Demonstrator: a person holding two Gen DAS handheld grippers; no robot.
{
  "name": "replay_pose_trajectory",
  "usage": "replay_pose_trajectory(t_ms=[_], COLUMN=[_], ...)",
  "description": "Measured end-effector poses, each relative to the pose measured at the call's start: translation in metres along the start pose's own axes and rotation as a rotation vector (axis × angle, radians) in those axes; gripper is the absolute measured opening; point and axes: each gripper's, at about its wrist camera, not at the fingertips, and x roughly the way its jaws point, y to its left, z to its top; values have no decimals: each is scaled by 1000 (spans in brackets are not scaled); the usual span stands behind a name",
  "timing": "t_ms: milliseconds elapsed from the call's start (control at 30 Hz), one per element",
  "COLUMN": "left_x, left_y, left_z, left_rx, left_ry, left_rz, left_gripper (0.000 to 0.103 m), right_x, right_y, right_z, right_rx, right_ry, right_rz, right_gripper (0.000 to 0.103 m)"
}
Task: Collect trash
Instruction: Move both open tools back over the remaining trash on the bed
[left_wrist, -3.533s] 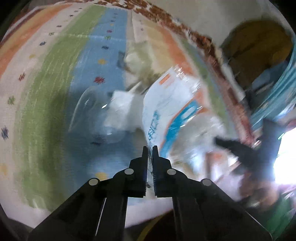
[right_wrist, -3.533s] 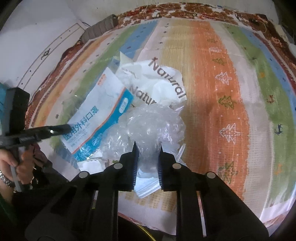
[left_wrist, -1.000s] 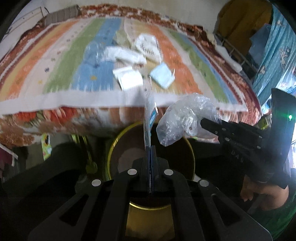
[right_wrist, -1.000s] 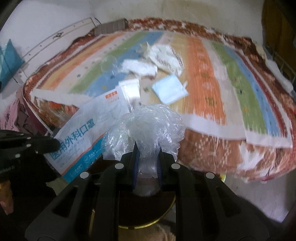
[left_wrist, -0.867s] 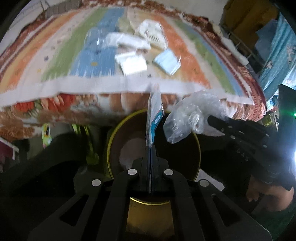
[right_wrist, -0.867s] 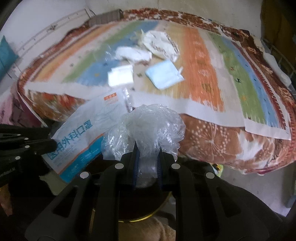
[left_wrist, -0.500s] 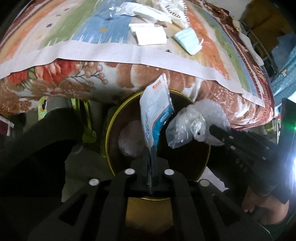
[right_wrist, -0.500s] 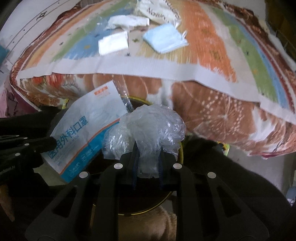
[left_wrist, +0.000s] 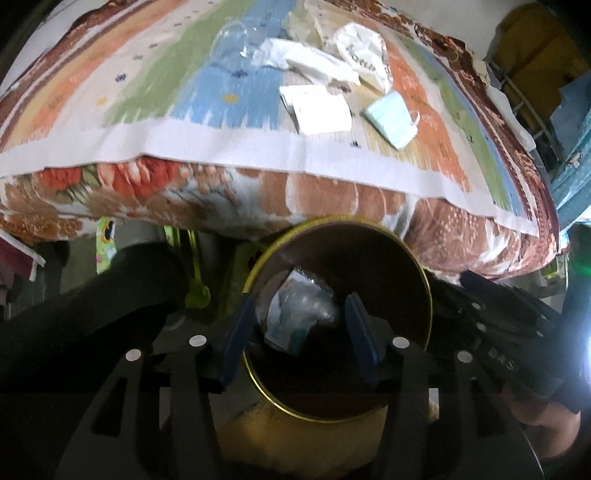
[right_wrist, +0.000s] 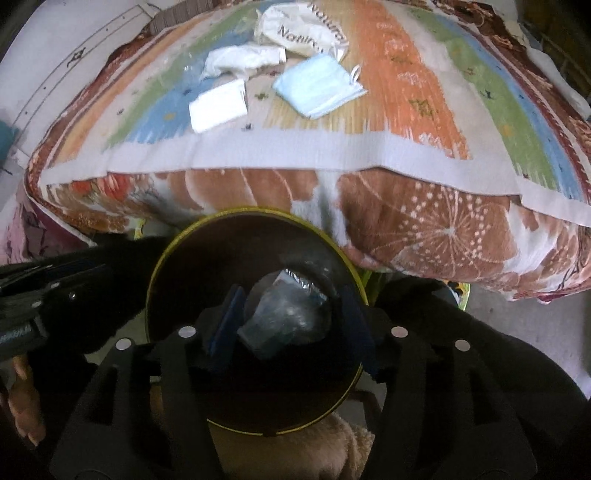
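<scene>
A dark bin with a gold rim (left_wrist: 424, 280) stands on the floor against the bed. At its bottom lie the blue-and-white mask package (left_wrist: 286, 334) and the crumpled clear plastic bag (left_wrist: 310, 302). My left gripper (left_wrist: 299, 299) hangs over the bin, its jaws opening with nothing between the pads. My right gripper (right_wrist: 291, 291) hangs over the same bin (right_wrist: 159, 266), its jaws opening too; the dropped trash (right_wrist: 284, 314) lies far below them. On the bed remain a white packet (right_wrist: 218, 105), a blue face mask (right_wrist: 317, 86) and a white "Natural" bag (right_wrist: 299, 31).
The bed carries a striped blanket (left_wrist: 147, 85) over a floral quilt (right_wrist: 443, 229). A crumpled white wrapper (left_wrist: 310, 61) and a piece of clear plastic (left_wrist: 232, 44) lie further back. Beige plush (right_wrist: 332, 446) sits under the bin's near side. A hand (right_wrist: 22, 406) shows at the left.
Both grippers have sunk over the bin and opened. The mask package left my left gripper and the clear bag left my right one; both now lie inside the bin.
</scene>
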Motion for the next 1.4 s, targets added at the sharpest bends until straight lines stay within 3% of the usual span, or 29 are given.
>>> replay_pose_trajectory(t_ms=[200, 267, 567, 733, 867, 1000, 1100, 1200, 1400], left_x=[-9, -13, -22, -18, -17, -12, -8, -5, 15], left_y=[6, 4, -9, -23, -20, -16, -13, -14, -14], left_z=[25, 34, 82, 99, 112, 126, 138, 146, 158], left_rx=[-3, 22, 188, 339, 346, 354, 404, 442, 502], left_ry=[-40, -53, -85, -111, -114, -127, -179, -207, -164], left_rz=[19, 25, 79, 189, 153, 118, 143, 117, 40], left_gripper=[58, 66, 80, 84, 90, 95, 97, 97, 97], right_x=[-13, -17, -33, -33, -31, -25, -15, -8, 15], right_y=[-1, 1, 2, 3, -2, -9, -15, -18, -26], right_z=[13, 22, 58, 78, 97, 115, 125, 135, 154], right_rx=[3, -15, -54, -95, -117, -121, -118, -115, -103], right_ry=[-45, -61, -122, -134, -140, -144, -123, -126, -97], right_rz=[27, 30, 35, 15, 3, -5, 23, 26, 44], right_gripper=[61, 67, 83, 88, 94, 94, 94, 94, 94])
